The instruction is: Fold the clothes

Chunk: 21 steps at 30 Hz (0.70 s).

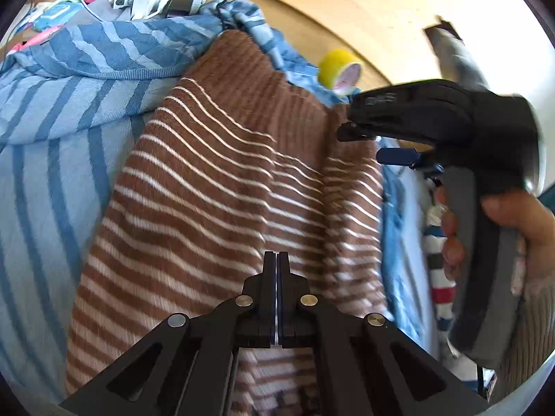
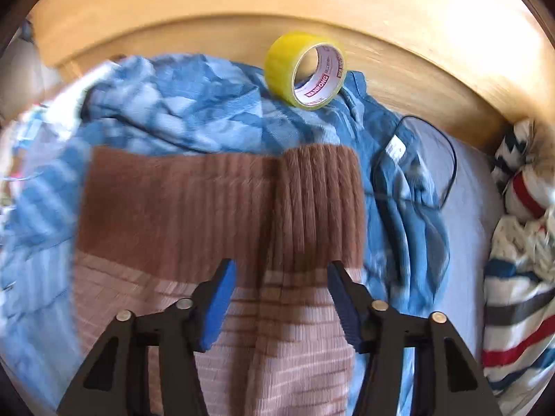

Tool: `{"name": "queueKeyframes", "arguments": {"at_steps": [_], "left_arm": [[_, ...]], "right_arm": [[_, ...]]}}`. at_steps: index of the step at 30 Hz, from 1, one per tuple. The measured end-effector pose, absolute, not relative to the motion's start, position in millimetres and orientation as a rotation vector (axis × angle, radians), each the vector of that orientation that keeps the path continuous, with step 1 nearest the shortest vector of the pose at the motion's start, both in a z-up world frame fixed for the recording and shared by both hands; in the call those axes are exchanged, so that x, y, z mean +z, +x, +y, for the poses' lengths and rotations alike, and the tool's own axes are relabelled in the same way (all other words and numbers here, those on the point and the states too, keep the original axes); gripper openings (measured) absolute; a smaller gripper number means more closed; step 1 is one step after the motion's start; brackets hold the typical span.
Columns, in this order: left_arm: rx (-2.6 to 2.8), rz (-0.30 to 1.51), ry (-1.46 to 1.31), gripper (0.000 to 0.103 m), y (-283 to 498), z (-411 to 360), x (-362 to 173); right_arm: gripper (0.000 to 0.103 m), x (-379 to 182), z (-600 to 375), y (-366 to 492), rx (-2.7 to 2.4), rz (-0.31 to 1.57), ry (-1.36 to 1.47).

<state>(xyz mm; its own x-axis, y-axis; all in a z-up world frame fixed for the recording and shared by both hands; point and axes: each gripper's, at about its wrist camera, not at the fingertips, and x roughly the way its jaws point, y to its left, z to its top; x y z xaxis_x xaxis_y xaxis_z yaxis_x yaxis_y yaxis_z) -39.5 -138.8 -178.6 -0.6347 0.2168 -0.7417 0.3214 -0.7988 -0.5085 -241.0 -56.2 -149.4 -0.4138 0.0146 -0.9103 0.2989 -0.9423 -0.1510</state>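
Note:
A brown sweater with thin white stripes (image 1: 215,187) lies spread over blue cloth, its plain ribbed hem (image 2: 215,208) at the far end. Low over the striped part, my left gripper (image 1: 276,256) is shut with nothing showing between its fingers. My right gripper (image 2: 280,265) is open above the hem, its blue pads (image 2: 222,305) apart and off the cloth. In the left wrist view the right gripper (image 1: 364,144) hangs over the sweater's right edge, held by a person's hand (image 1: 451,235).
A yellow tape roll (image 2: 305,69) stands by the wooden board (image 2: 416,52) beyond the hem. Blue striped garments (image 1: 69,104) lie under and left of the sweater. To the right are a black cable (image 2: 447,159) and a bundled white, red and blue striped garment (image 2: 520,312).

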Motion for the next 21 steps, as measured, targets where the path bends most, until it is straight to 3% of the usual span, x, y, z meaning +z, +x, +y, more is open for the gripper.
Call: {"name": "queueKeyframes", "arguments": {"at_steps": [3,5,7,11,13,15,16,17,19,21], "left_arm": [[-2.588,1.033,1.324,0.000,-44.0,-150.4,-189.0],[-2.572,1.074,1.321,0.000,-43.7,-156.3,-193.8],[-2.586,1.127,1.314,0.000,-42.0,-160.5,-194.9],[-2.638,1.191,1.272,0.000,-37.4,-164.3,-186.5],[-2.644,1.187,1.256,0.000,-36.4,-164.0,-180.1],[-2.629,1.178,1.264,0.000,-36.4,-164.3,-175.9],[-2.617,1.169,1.281,0.000,-36.7,-164.6,-174.6],[-2.610,1.163,1.295,0.000,-37.2,-160.1,-174.4],[-2.607,1.160,1.315,0.000,-36.7,-160.5,-171.5],[-2.605,1.173,1.329,0.000,-33.2,-166.1,-168.2]], "right_arm": [[0.057,-177.2,-66.0,-260.9,-2.501,0.544,1.695],[0.019,-185.1,-63.8,-263.9,-2.535,0.545,1.714],[0.012,-177.5,-58.5,-257.8,-2.541,0.452,1.660],[0.011,-133.6,-61.5,-241.6,-2.566,0.377,1.460],[0.012,-134.9,-63.5,-252.7,-2.510,0.300,1.506],[0.029,-136.6,-64.9,-263.3,-2.452,0.221,1.553],[0.050,-138.6,-61.3,-265.2,-2.419,0.162,1.591],[0.052,-134.3,-54.5,-259.6,-2.387,0.098,1.575],[0.048,-125.4,-40.7,-247.5,-2.328,-0.013,1.540],[0.037,-111.2,-22.7,-223.0,-2.377,0.039,1.467]]}}
